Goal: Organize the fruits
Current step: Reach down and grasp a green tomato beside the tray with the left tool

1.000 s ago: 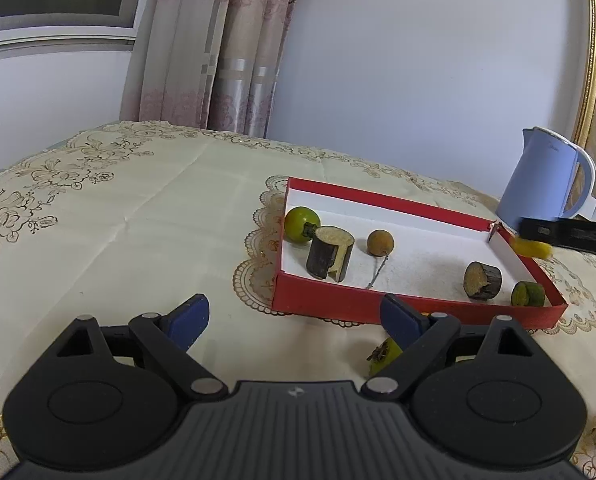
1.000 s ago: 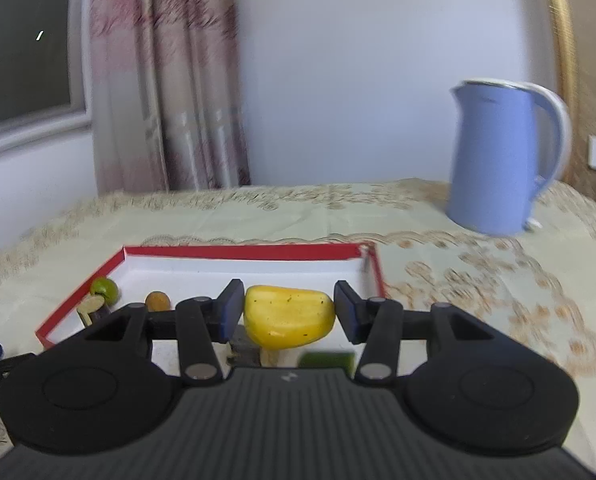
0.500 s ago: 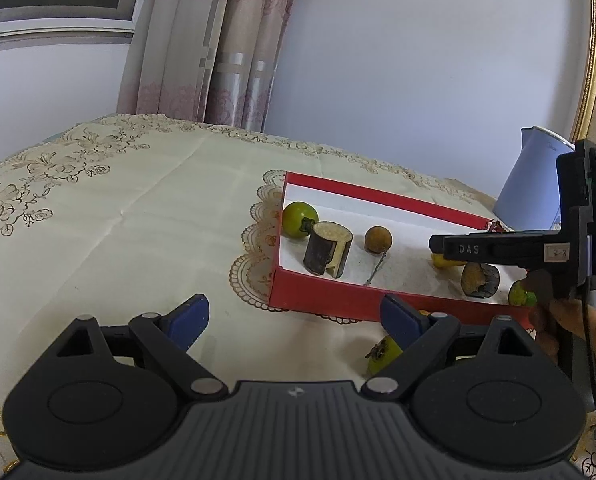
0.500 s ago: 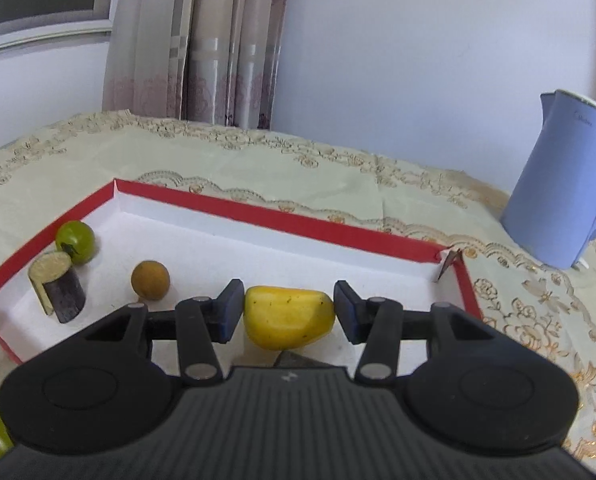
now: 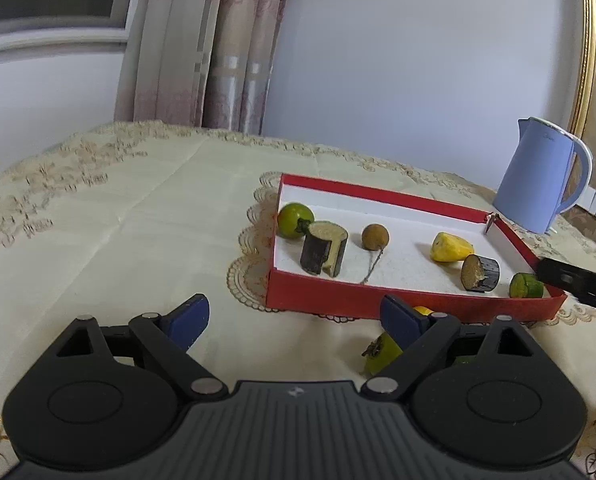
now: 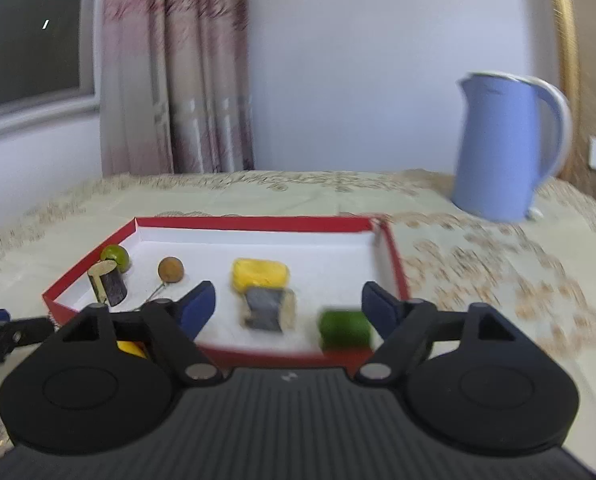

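A red tray (image 5: 377, 302) (image 6: 258, 223) with a white floor holds a green fruit (image 5: 295, 220), a dark cut piece (image 5: 323, 247), a brown round fruit (image 5: 375, 236), a yellow fruit piece (image 5: 451, 247) (image 6: 260, 275), a second dark piece (image 5: 480, 273) and a green cut piece (image 5: 527, 285). My left gripper (image 5: 294, 316) is open and empty in front of the tray. A green-yellow fruit (image 5: 381, 352) lies on the cloth by its right finger. My right gripper (image 6: 288, 306) is open and empty at the tray's near edge; its finger (image 5: 577, 282) shows in the left wrist view.
A blue kettle (image 5: 537, 184) (image 6: 501, 144) stands on the cloth behind the tray's right corner. The embroidered tablecloth (image 5: 118, 220) stretches wide to the left. A wall and curtain are behind the table. Another yellow piece (image 6: 132, 347) lies on the cloth near my right gripper's left finger.
My right gripper has opened and let go of the yellow fruit piece, which now lies in the tray. The right gripper has drawn back toward the tray's near edge. The left gripper stayed put.
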A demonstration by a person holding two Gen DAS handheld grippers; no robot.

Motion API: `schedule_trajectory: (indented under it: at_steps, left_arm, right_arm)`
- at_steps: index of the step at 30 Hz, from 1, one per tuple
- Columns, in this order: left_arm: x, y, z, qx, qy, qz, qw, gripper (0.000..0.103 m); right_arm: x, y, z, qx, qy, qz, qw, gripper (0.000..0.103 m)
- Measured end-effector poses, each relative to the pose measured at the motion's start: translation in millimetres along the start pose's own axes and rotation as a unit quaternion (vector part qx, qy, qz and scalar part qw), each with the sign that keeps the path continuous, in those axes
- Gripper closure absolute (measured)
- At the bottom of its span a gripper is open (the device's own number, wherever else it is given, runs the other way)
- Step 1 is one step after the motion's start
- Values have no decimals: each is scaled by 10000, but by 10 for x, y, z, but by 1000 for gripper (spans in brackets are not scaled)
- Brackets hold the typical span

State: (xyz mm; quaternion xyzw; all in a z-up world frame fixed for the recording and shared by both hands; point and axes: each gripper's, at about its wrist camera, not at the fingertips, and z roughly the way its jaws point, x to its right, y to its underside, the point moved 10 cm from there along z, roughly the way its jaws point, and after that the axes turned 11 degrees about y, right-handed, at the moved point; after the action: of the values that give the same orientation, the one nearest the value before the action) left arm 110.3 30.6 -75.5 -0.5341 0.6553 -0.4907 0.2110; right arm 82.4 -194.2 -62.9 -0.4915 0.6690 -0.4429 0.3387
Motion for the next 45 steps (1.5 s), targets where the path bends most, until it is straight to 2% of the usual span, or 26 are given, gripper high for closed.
schedule_trajectory:
  at_steps: [3,7,14,35,43,45]
  left_arm:
    - [57,-16,-34,24,-108,182,9998,10]
    - [145,1,1,-127,-246,463,9985,10]
    - [321,31,60,-279,-194,886,9955,10]
    - [514,165,231,-785,392,1083,9902,10]
    - [524,164,233,-811,471,1234,9879,10]
    - [528,162,224,-844,517,1215,9876,13]
  right_arm:
    - [265,103,-99,114,213,439,9987,23]
    - [434,148,-77,4,165,814,9965,23]
    - [405,146,-102,78,139,768,9969,23]
    - [417,145,-113,103,130,807,9966,23]
    - [416,142,-113,99,135,805,9966,21]
    - [413,145,-109,92,132,803,9966,20]
